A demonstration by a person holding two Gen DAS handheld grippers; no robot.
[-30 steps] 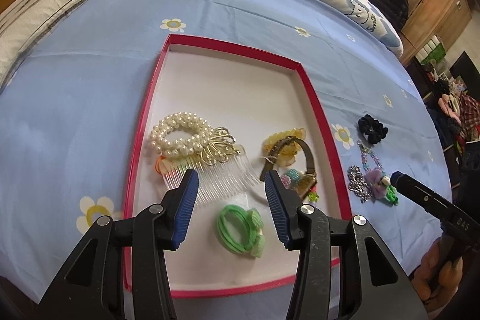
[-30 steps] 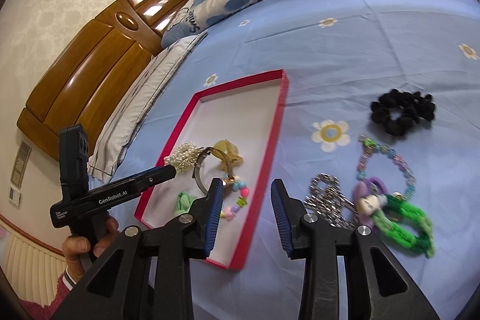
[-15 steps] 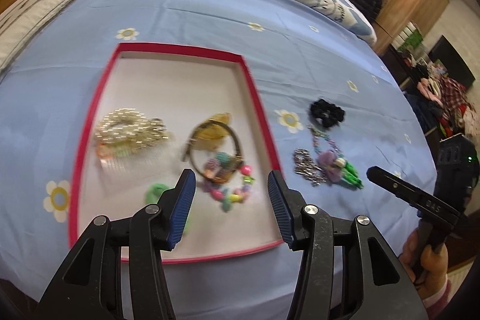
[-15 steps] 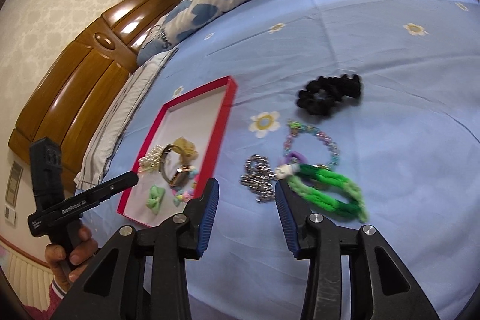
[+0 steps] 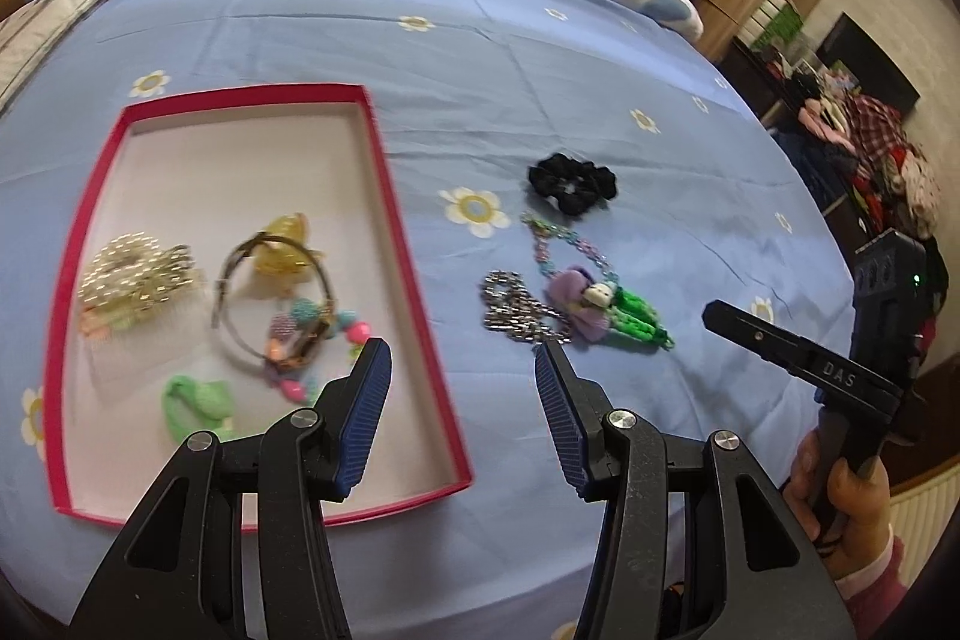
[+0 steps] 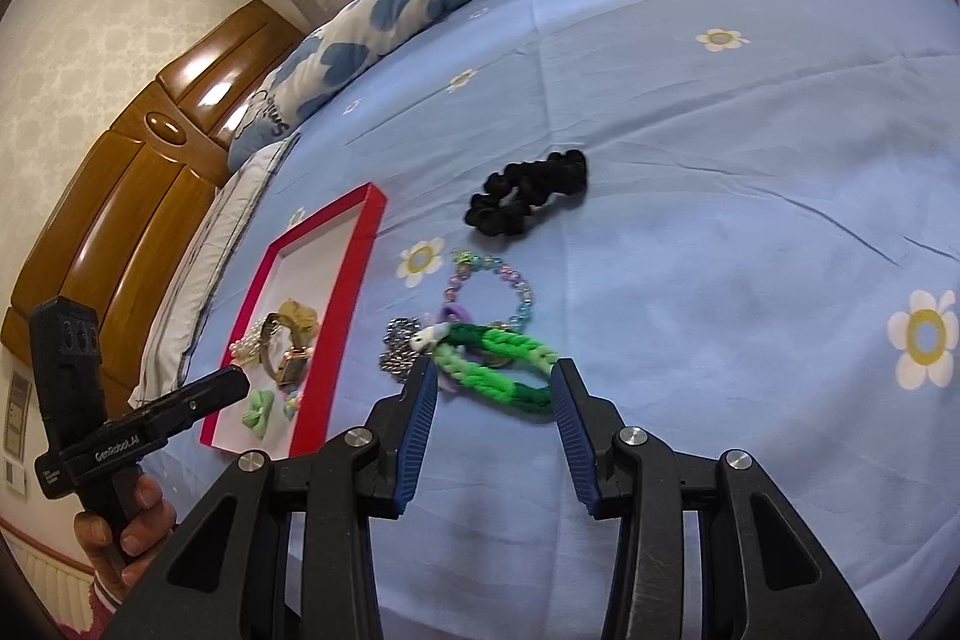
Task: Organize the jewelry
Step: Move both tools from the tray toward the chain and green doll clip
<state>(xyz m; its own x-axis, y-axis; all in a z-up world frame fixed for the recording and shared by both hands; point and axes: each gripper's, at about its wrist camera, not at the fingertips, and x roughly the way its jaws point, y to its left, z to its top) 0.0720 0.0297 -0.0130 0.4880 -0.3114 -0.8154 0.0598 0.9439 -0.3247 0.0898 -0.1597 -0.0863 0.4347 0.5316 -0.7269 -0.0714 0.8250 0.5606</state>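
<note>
The right gripper (image 6: 489, 391) hangs with jaws partly open and empty, just short of the green braided bracelet (image 6: 498, 361) on the bed (image 6: 750, 148); it looks light and limp, best pinched across one strand; farther left, the left gripper (image 5: 462, 370) is likewise part-open and empty near the red tray (image 5: 414, 274).

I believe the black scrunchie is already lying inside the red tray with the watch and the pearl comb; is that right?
Not quite: the black scrunchie lies on the blue bedsheet, outside the red tray. The watch and pearl comb are indeed inside the tray, as the left wrist view shows.
</note>
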